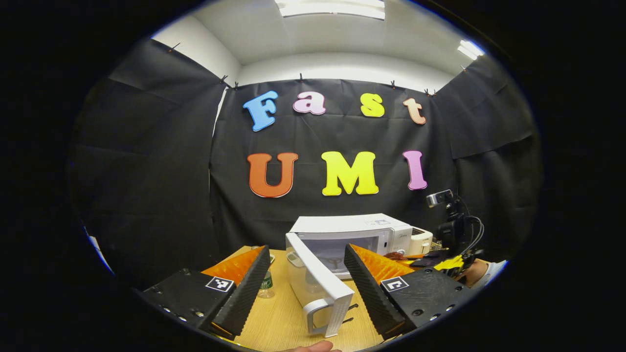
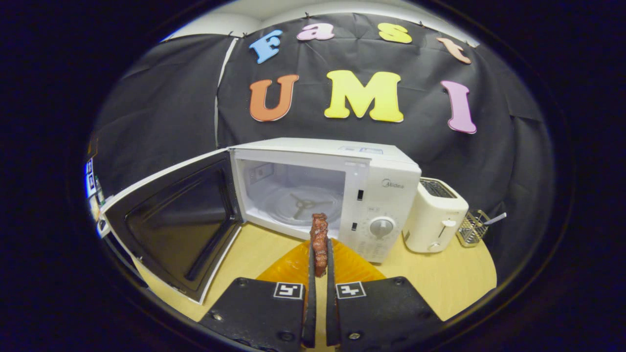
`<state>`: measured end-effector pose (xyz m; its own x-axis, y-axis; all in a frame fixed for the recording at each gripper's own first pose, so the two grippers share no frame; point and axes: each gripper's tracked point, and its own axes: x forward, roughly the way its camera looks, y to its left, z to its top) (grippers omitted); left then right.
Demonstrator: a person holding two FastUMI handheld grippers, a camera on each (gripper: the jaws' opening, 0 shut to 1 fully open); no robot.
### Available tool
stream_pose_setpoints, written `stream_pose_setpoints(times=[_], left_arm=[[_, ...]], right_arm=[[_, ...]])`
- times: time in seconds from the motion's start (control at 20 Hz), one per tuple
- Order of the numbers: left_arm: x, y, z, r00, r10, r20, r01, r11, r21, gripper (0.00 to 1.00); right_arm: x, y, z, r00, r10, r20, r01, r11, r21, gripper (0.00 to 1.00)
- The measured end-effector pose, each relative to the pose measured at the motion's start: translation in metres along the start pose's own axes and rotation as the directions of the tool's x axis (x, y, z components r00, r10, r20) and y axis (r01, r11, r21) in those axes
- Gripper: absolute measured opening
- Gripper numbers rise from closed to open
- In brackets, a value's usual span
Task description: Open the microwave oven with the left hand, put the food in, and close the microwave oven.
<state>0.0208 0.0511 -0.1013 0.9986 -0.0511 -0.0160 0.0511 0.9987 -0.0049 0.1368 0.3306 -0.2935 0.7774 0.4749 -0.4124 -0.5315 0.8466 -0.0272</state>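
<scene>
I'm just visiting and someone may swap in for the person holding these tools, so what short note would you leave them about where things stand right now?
Left gripper: open, fingers apart on either side of the swung-out microwave door's handle edge, gripping nothing.
Right gripper: shut on the food, a reddish-brown piece held upright in front of the microwave.
Things: the microwave sits on the wooden table, door wide open, cavity with its glass turntable free. A toaster stands beside it.
Done: door opened, food picked up.
Left: put the food on the turntable, let go, pull back, then close the door with the left gripper.
</scene>
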Motion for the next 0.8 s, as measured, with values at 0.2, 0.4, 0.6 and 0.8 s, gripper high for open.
stream_pose_setpoints(times=[0.2,0.4,0.6,0.8], left_arm=[[0.005,0.008,-0.008,1.000,-0.008,-0.018,0.008,1.000,-0.011,0.93],[0.007,0.020,-0.014,0.999,-0.006,-0.031,0.005,1.000,-0.025,0.84],[0.006,0.039,-0.019,0.999,0.017,-0.051,-0.018,1.000,-0.023,0.93],[0.007,0.057,-0.023,0.997,0.049,-0.059,-0.050,0.998,-0.023,0.93]], right_arm=[[0.043,0.025,0.019,0.998,-0.043,0.046,0.043,0.999,0.003,0.12],[0.087,0.052,0.038,0.994,-0.063,0.087,0.061,0.998,0.025,0.12],[0.122,0.075,0.047,0.994,-0.064,0.093,0.056,0.994,0.093,0.12],[0.136,0.105,0.048,0.995,-0.016,0.094,0.004,0.991,0.135,0.11]])
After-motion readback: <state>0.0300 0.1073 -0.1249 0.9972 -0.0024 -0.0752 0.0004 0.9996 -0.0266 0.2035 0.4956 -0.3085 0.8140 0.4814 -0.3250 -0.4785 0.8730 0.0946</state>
